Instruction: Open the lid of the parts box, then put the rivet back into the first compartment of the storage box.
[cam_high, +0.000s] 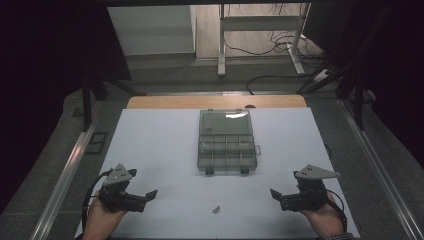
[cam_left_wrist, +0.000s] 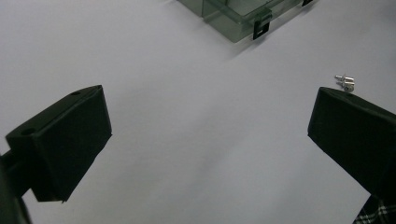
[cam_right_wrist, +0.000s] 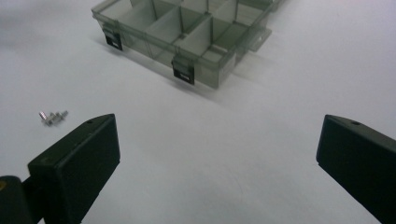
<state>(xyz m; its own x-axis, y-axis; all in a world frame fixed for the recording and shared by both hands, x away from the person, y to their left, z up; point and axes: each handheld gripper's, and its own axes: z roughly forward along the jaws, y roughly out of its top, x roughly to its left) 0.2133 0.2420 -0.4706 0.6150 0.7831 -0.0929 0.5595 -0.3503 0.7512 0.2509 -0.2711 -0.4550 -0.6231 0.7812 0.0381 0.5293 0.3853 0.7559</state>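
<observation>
Bare tabletop (cam_high: 165, 150) separates open grippers (screws (cam_high: 216, 209) between).

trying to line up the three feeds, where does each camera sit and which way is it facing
High view: above the person's side, looking forward and down on the white table; both hands, the left gripper and right gripper enter from the bottom.
Left gripper view: rides the left gripper, looking along its spread black fingers toward the small metal parts and a corner of the compartment box.
Right gripper view: rides the right gripper, fingers spread, facing the box's latched front.
Shared: all three show the box and metal parts.
</observation>
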